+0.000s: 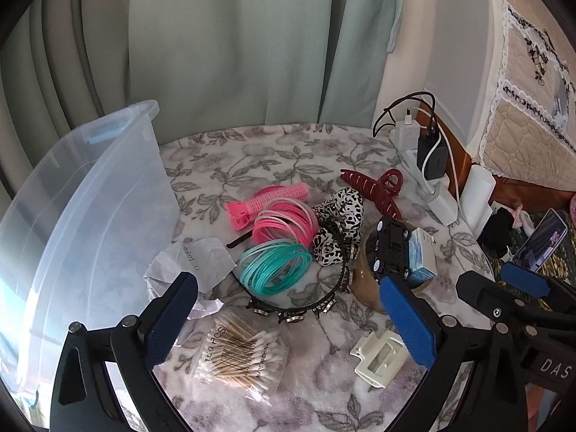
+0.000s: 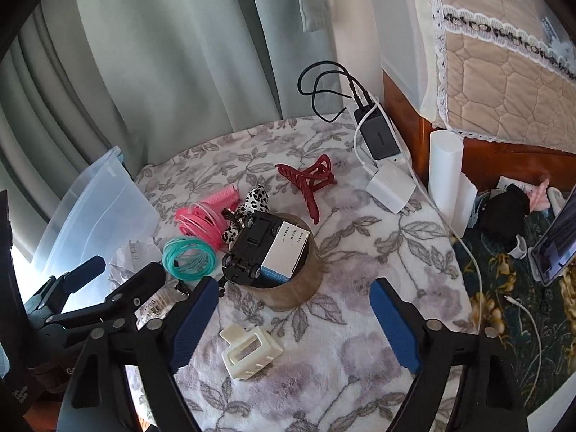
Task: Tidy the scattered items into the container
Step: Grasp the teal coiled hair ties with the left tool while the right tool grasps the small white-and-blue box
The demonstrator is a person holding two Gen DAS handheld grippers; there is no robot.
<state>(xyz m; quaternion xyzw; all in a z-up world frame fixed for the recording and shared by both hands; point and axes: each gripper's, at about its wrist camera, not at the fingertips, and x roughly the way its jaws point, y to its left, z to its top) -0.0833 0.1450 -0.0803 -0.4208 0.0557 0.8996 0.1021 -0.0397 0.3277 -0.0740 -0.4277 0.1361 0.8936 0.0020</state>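
Note:
A clear plastic bin [image 1: 79, 216] stands at the left of the floral cloth; it also shows in the right wrist view [image 2: 100, 212]. Scattered items lie beside it: pink rings [image 1: 284, 223], teal rings [image 1: 275, 266], a pink roller clip [image 1: 252, 203], a leopard bow headband [image 1: 338, 230], a red claw clip [image 1: 374, 187], a cotton swab bag [image 1: 241, 356], a cream clip [image 1: 378, 360], crumpled paper [image 1: 190, 262]. A tape roll [image 2: 291, 288] carries a black toy car [image 2: 248, 248] and a blue box [image 2: 284, 252]. My left gripper [image 1: 288, 324] is open above the swabs. My right gripper [image 2: 295, 324] is open above the cream clip [image 2: 250, 352].
A power strip with chargers and cables [image 2: 378, 136] lies at the back right. A white roll [image 2: 446, 176] and a phone [image 2: 558, 244] sit off the right edge. Curtains hang behind. A quilted bed cover [image 2: 504, 54] is at the upper right.

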